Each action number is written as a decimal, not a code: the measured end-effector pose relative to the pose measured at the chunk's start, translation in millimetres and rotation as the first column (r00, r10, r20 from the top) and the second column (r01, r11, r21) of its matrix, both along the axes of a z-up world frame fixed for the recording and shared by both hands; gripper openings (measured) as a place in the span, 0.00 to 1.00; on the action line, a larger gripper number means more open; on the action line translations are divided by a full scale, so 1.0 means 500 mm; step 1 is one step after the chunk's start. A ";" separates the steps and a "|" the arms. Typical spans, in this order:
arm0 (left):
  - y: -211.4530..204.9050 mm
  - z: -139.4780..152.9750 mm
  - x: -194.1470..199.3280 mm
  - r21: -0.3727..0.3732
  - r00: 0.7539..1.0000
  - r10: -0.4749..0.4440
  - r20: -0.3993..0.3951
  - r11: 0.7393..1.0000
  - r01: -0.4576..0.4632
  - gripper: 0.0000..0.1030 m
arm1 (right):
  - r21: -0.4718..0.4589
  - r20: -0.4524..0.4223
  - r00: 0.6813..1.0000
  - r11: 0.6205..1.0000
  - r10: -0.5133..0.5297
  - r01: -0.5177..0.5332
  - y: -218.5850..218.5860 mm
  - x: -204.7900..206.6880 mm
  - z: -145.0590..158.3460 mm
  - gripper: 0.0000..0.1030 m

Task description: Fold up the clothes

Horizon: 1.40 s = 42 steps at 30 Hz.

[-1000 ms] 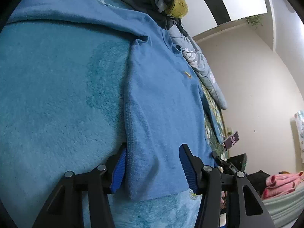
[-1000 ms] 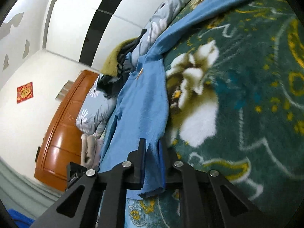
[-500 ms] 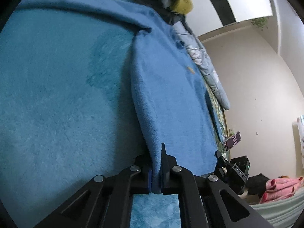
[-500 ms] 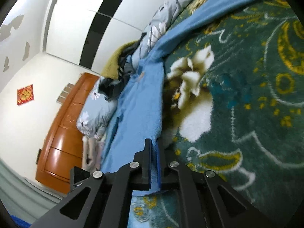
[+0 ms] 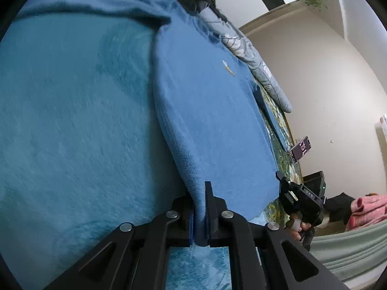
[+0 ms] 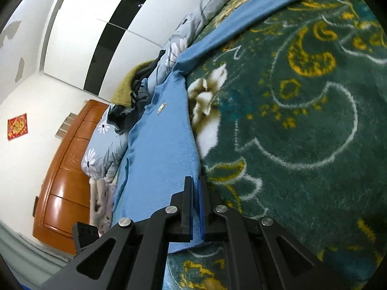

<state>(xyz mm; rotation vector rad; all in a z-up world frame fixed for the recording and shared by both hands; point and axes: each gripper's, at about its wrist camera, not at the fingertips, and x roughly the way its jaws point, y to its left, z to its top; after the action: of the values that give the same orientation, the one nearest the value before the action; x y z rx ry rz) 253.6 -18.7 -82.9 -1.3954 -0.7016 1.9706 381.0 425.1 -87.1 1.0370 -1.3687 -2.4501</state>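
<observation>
Shirt: my soft blue fleece long-sleeved shirt [image 5: 217, 120] lies flat, front up, on the fuzzy blanket [image 5: 72, 133] that covers the bed.
Left gripper [image 5: 199, 207]: I have it squeezed tight on the shirt's bottom edge, at one corner.
Right gripper [image 6: 196, 205]: I have it pinched on the same bottom edge, at the other corner.
Why two corners: holding both lets me lift the edge straight, so the fold comes out even.
Sleeve [image 6: 244, 17]: one long sleeve sticks out sideways from the shirt, across the green flower part of the blanket.
Pile: other clothes [image 6: 135, 84] sit bunched just past the shirt's collar.
Next, I think: carry the bottom edge up toward the collar.
</observation>
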 end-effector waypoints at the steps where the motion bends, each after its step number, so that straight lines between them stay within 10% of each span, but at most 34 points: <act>1: -0.008 0.005 -0.002 0.008 1.000 0.004 -0.006 1.000 -0.004 0.08 | 0.004 0.003 1.000 1.000 -0.001 0.001 0.001 0.000 0.001 0.04; 8: -0.143 0.052 -0.040 -0.019 0.963 0.250 -0.097 0.967 -0.253 0.29 | 0.090 0.048 0.997 0.994 -0.068 0.063 0.024 0.018 0.019 0.05; 17: -0.373 0.039 -0.168 -0.132 0.655 0.741 -0.145 0.642 -0.755 0.42 | 0.162 0.072 0.986 0.977 -0.148 0.135 0.043 0.014 0.039 0.05; 22: -0.383 0.015 -0.211 -0.181 0.598 0.780 -0.183 0.572 -0.800 0.42 | 0.209 0.032 0.989 0.969 -0.142 0.133 0.017 -0.009 0.065 0.10; 24: -0.375 0.013 -0.222 -0.172 0.582 0.789 -0.195 0.557 -0.812 0.42 | 0.238 0.008 0.992 0.964 -0.122 0.117 0.000 -0.021 0.077 0.39; 29: -0.367 0.013 -0.245 -0.184 0.565 0.789 -0.241 0.535 -0.825 0.37 | 0.282 -0.023 0.999 0.958 -0.047 0.052 -0.046 -0.060 0.094 0.43; 32: -0.368 0.016 -0.257 -0.213 0.571 0.780 -0.255 0.531 -0.820 0.07 | 0.284 -0.018 1.000 0.958 -0.025 0.029 -0.061 -0.077 0.088 0.43; 35: -0.351 0.049 -0.258 -0.213 0.587 0.750 -0.307 0.547 -0.810 0.06 | 0.272 -0.006 1.000 0.962 -0.019 0.020 -0.066 -0.090 0.076 0.43; 42: -0.152 0.297 -0.306 -0.080 0.630 0.475 -0.615 0.757 -0.649 0.06 | 0.284 -0.038 0.999 0.959 -0.009 0.020 -0.050 -0.103 0.077 0.43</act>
<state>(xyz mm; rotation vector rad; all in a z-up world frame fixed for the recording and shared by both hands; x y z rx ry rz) 100.5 -94.7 65.6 -0.6566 -0.6192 2.9285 329.4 399.9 -48.8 1.0332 -1.0357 -2.7197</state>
